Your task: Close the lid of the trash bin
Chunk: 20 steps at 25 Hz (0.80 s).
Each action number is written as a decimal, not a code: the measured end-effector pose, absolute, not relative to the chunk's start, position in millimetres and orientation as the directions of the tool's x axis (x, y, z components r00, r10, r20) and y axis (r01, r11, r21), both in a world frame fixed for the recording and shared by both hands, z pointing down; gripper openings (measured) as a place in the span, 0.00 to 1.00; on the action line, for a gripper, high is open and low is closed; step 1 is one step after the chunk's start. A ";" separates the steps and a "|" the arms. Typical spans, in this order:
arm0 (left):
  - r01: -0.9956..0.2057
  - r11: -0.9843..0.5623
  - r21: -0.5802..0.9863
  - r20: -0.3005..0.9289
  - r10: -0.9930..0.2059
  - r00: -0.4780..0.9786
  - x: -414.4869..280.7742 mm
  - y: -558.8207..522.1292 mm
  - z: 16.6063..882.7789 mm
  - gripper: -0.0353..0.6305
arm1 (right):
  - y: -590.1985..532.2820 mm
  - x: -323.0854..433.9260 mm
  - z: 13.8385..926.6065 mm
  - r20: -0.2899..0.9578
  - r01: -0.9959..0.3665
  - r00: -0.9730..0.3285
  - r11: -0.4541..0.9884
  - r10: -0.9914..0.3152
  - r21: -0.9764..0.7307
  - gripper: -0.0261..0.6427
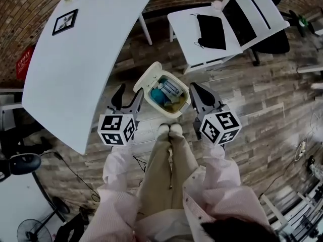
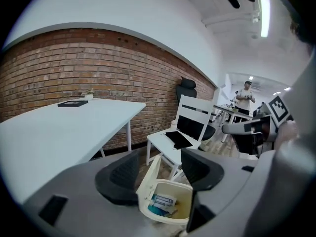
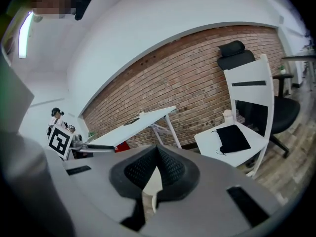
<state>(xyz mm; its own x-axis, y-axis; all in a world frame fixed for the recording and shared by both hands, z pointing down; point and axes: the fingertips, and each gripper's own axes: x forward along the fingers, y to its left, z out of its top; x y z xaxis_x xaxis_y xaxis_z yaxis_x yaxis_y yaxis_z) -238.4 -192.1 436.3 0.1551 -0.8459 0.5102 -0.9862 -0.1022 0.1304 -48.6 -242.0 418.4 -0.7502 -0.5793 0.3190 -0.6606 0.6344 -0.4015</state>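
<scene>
— What are your tools doing?

— My left gripper [image 1: 128, 95] stands released, jaws wide apart with nothing between the pads. My right gripper [image 1: 197, 89] is clenched, tips together, holding nothing.

— Why one open and one closed?

— I'd guess the spread jaws can reach round the lid's edge, while the closed pair makes a blunt pusher.

— And the trash bin?

— The trash bin [image 1: 174, 113] sits on the floor just beyond my feet, between the two grippers, touched by neither. Its lid [image 1: 147, 75] is tipped up and back on the side nearest the white table [image 1: 75, 59], so the rubbish [image 1: 166, 92] inside shows.

— So the closing?

— Not begun; the lid needs swinging forward and down.
</scene>
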 end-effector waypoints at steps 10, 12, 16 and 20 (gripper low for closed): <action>-0.981 -0.135 0.141 0.586 -0.787 0.193 -245.1 -213.2 511.1 0.45 | -236.7 -40.3 478.0 0.377 -0.690 -0.723 0.570 -0.580 -0.446 0.04; -0.980 -0.141 0.141 0.596 -0.778 0.198 -245.6 -216.2 521.8 0.46 | -232.8 -38.3 488.4 0.387 -0.694 -0.719 0.558 -0.577 -0.455 0.04; -0.977 -0.167 0.129 0.619 -0.757 0.211 -244.6 -222.5 542.2 0.46 | -230.1 -36.6 504.6 0.401 -0.699 -0.714 0.545 -0.574 -0.464 0.04; -0.975 -0.188 0.116 0.648 -0.730 0.217 -245.7 -227.0 563.4 0.46 | -231.6 -37.1 514.6 0.408 -0.699 -0.714 0.545 -0.569 -0.464 0.04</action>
<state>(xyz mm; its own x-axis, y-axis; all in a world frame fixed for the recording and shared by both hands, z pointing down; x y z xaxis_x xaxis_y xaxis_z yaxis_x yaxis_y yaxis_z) -245.7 -227.0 563.4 0.2173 -0.7297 0.6483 -0.9754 -0.1878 0.1156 -37.1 -231.6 514.6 -0.7142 -0.5686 0.4081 -0.6987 0.5445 -0.4640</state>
